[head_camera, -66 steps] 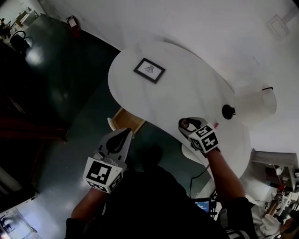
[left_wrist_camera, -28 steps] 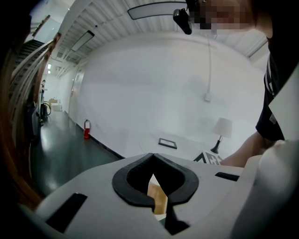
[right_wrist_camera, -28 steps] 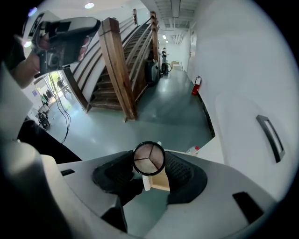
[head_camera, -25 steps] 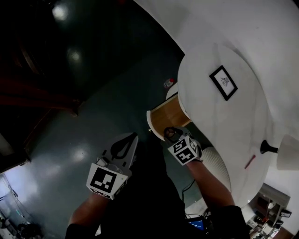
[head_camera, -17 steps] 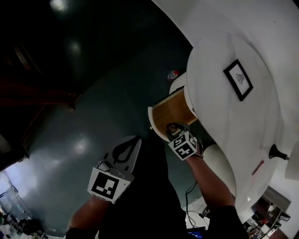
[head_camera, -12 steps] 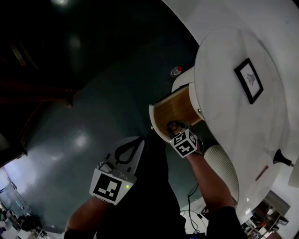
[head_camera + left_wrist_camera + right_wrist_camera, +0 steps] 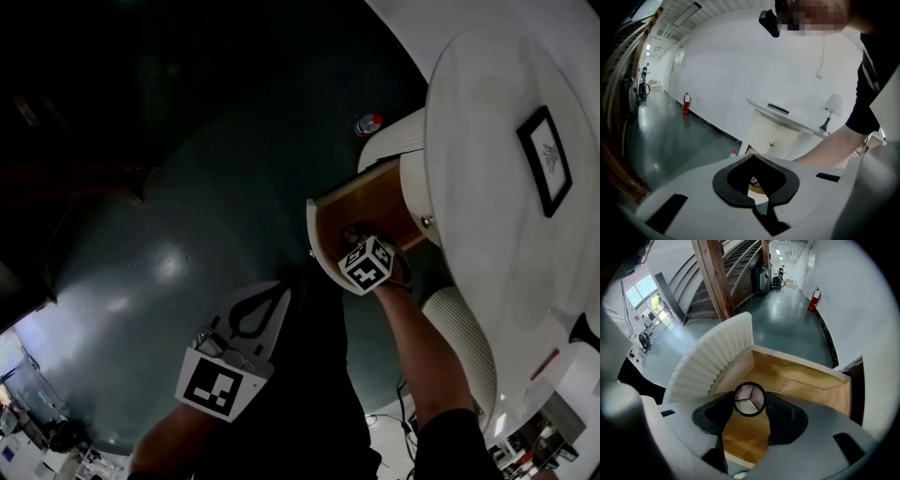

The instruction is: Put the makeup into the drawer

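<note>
Clamping a round compact (image 7: 749,399) between its jaws, the right gripper (image 7: 353,234) reaches into the open drawer (image 7: 801,380). The compact has a black rim and a clear lid over three wedge-shaped pans, and the ribbed pads (image 7: 780,411) press on its two sides. It hangs over the drawer's pale wooden floor, inside the line of the walls; whether it touches the wood cannot be told.

A white fluted panel (image 7: 712,357) curves along the drawer's left side in the right gripper view. In the head view the drawer juts out from under a rounded white tabletop (image 7: 487,122), with a small brass knob (image 7: 427,222) just beside it. A black picture frame (image 7: 547,159) lies on the tabletop, and a thin pink stick (image 7: 546,361) lies near its lower edge. A small red-capped bottle (image 7: 368,124) stands on the dark green floor (image 7: 187,187) near the cabinet.

The left gripper (image 7: 269,294) is well apart from the drawer, low over the floor, its jaws brought together at the tips with nothing between them. Beyond its jaws, the left gripper view shows the cabinet, a table lamp (image 7: 829,110) and a red fire extinguisher (image 7: 686,103) by the wall.
</note>
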